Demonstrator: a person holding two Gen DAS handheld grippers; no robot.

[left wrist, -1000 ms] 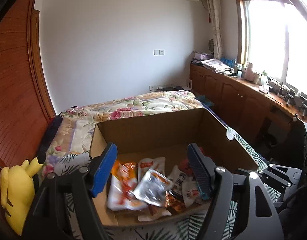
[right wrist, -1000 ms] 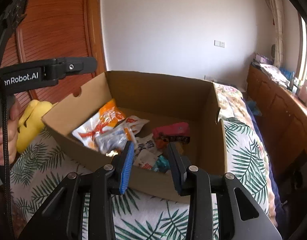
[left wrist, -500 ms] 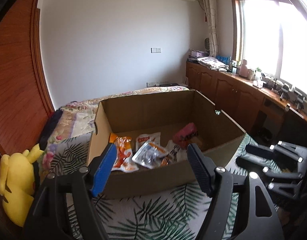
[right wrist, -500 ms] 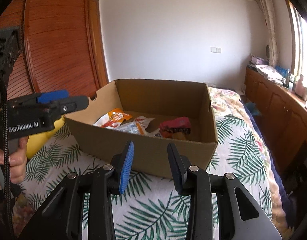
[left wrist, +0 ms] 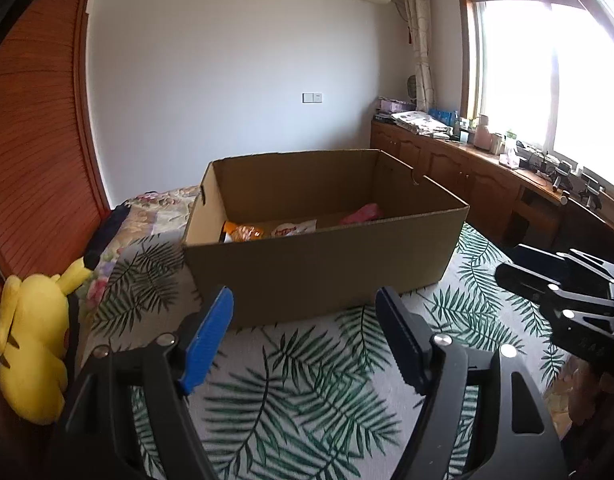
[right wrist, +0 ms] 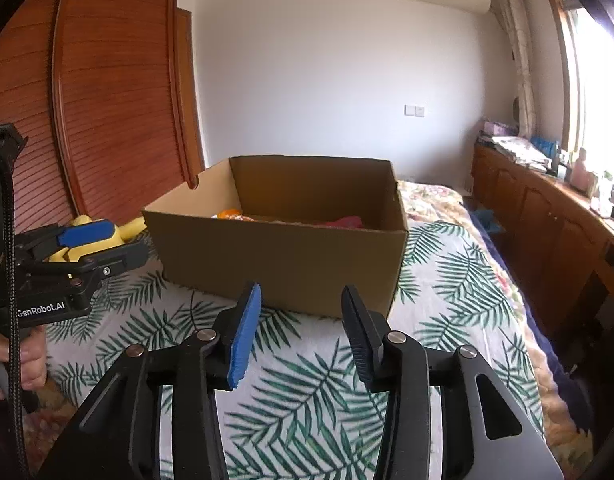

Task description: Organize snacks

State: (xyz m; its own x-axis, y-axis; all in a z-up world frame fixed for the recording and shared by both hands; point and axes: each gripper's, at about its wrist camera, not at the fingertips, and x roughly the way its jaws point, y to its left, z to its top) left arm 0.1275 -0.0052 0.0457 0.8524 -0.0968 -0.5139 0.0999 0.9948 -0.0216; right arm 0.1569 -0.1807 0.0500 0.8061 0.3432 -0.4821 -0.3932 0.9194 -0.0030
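Right now the cardboard box [left wrist: 327, 256] is sitting at twelve o'clock from both grippers, on the palm-leaf bedspread [left wrist: 307, 392], its long axis running left to right across each view. The snacks [left wrist: 267, 230] are lying on its floor, mostly hidden behind the near wall: a crinkly orange packet [left wrist: 243, 233], a white one, and a pink one [left wrist: 365, 213] toward two o'clock. The left gripper [left wrist: 303, 340] is hovering with jaws spread wide and empty; the right gripper [right wrist: 301, 328] is likewise parted and holding nothing. Neither looks clearly nearer. Reaching in probably means lifting over the stiff, matte brown rim. A yellow plush toy [left wrist: 31, 344] is lying at nine o'clock.
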